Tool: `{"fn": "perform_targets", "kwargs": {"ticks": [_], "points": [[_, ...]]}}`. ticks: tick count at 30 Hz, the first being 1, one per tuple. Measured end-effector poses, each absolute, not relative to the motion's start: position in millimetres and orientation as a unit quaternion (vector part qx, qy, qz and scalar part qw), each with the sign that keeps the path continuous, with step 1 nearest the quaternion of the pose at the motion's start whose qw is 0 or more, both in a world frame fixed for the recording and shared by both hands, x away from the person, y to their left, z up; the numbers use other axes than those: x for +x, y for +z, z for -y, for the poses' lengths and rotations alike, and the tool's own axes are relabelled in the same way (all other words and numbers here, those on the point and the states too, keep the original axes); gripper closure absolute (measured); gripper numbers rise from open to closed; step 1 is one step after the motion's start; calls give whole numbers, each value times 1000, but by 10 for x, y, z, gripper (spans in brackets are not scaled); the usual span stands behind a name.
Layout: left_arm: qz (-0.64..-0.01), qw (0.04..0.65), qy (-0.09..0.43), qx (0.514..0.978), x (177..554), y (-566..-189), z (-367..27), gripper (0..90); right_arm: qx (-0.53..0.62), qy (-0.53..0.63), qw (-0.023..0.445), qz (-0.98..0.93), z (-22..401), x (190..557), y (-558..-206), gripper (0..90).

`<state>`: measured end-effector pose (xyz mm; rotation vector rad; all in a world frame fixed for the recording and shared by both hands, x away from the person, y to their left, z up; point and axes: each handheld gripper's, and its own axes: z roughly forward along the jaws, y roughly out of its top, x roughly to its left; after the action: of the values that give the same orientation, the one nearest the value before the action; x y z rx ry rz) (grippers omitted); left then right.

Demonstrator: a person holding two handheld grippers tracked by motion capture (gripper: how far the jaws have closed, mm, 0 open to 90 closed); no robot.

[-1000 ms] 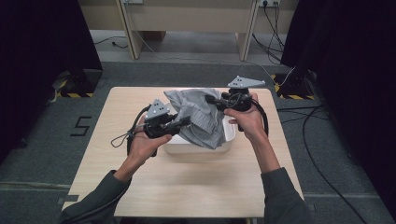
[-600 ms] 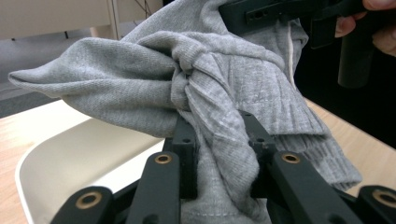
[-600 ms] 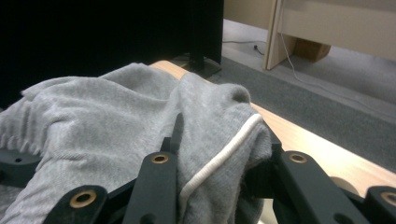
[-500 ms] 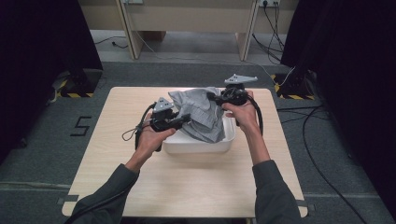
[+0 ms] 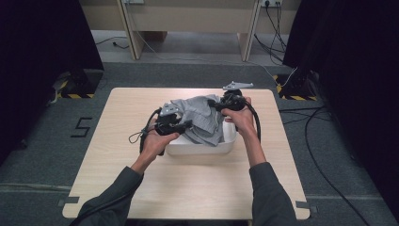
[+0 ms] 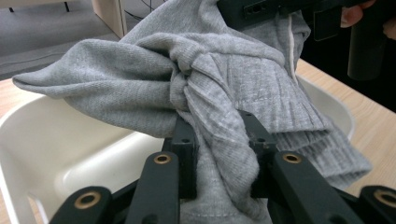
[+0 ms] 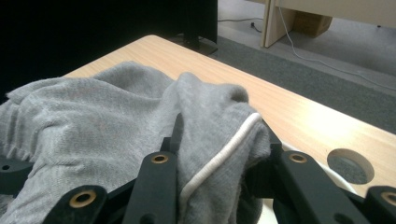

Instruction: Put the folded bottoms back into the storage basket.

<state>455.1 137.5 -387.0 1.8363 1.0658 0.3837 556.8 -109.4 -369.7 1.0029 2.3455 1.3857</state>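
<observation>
Both grippers pinch a grey sweater (image 5: 200, 117) over a white tub (image 5: 197, 147).

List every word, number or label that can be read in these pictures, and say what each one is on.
"5": a dark numeral on the grey floor, left of the wooden table, seen in the high view.
The grey sweatshirt, the white tub and the two hand-held grippers bear no lettering that can be read.
</observation>
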Motion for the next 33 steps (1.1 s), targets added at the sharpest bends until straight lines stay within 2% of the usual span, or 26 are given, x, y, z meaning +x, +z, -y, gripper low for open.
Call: {"fn": "perform_targets", "kwargs": {"ticks": [22, 27, 28, 29, 30, 31, 33], "points": [[-458, 413, 129, 776, 4653, -4108, -1380, 682, 360, 402, 131, -832, 1004, 5660, -3997, 684], [-465, 403, 125, 778, 4662, -4125, -1390, 612, 365, 379, 128, -841, 992, 5652, -4010, 653], [-463, 399, 126, 782, 4662, -4134, -1392, 610, 365, 361, 131, -848, 993, 5649, -4028, 601], [-463, 399, 126, 782, 4662, -4134, -1392, 597, 365, 361, 131, -848, 993, 5649, -4028, 601], [-463, 396, 127, 783, 4662, -4139, -1393, 580, 379, 333, 134, -853, 992, 5644, -4053, 555], [-469, 396, 130, 779, 4660, -4141, -1396, 562, 371, 318, 150, -860, 988, 5636, -4065, 550], [-470, 396, 134, 777, 4661, -4132, -1405, 537, 367, 309, 152, -864, 977, 5619, -4078, 539]]}}
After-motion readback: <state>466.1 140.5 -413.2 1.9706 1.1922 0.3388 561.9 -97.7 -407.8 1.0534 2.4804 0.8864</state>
